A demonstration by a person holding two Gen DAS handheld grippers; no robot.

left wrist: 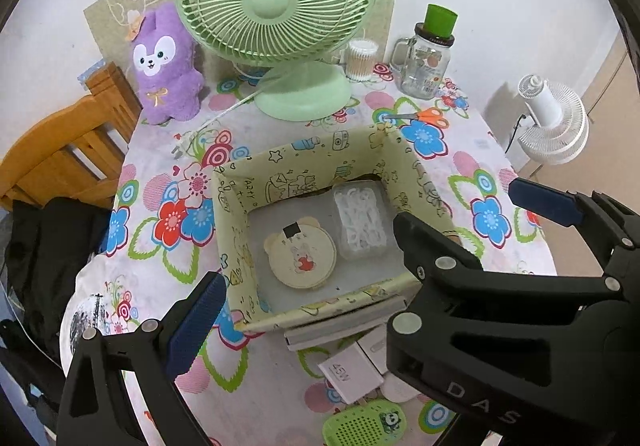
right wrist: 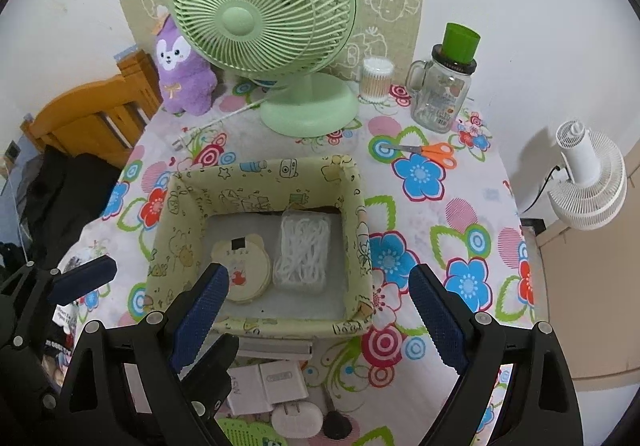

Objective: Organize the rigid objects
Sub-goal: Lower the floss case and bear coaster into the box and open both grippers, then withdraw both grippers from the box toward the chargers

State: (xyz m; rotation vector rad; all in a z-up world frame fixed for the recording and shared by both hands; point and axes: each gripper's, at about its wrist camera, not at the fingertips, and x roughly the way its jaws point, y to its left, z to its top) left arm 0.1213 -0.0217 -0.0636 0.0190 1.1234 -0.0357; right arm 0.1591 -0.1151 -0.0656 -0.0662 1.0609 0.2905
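A pale yellow cartoon-print box (left wrist: 256,182) (right wrist: 176,206) stands mid-table. Inside lie a round bear-eared compact (left wrist: 300,252) (right wrist: 244,262) and a clear case of white floss picks (left wrist: 362,220) (right wrist: 304,250). In front of the box lie a grey flat piece (left wrist: 340,330) (right wrist: 276,348), white chargers (left wrist: 350,376) (right wrist: 264,382), a green panda gadget (left wrist: 364,426) and a black knob (right wrist: 336,424). My left gripper (left wrist: 304,322) is open over the box's near-left side, empty. My right gripper (right wrist: 320,302) is open over the box's near wall, empty; it also shows in the left wrist view (left wrist: 460,202).
A green desk fan (left wrist: 280,6) (right wrist: 264,14), purple plush (left wrist: 168,62), cotton-swab tub (right wrist: 376,78), glass mug jar with green cup (right wrist: 444,86) and orange scissors (right wrist: 432,152) stand behind the box on the floral tablecloth (left wrist: 280,126). A wooden chair (left wrist: 68,150) is at left, a white fan (right wrist: 588,182) at right.
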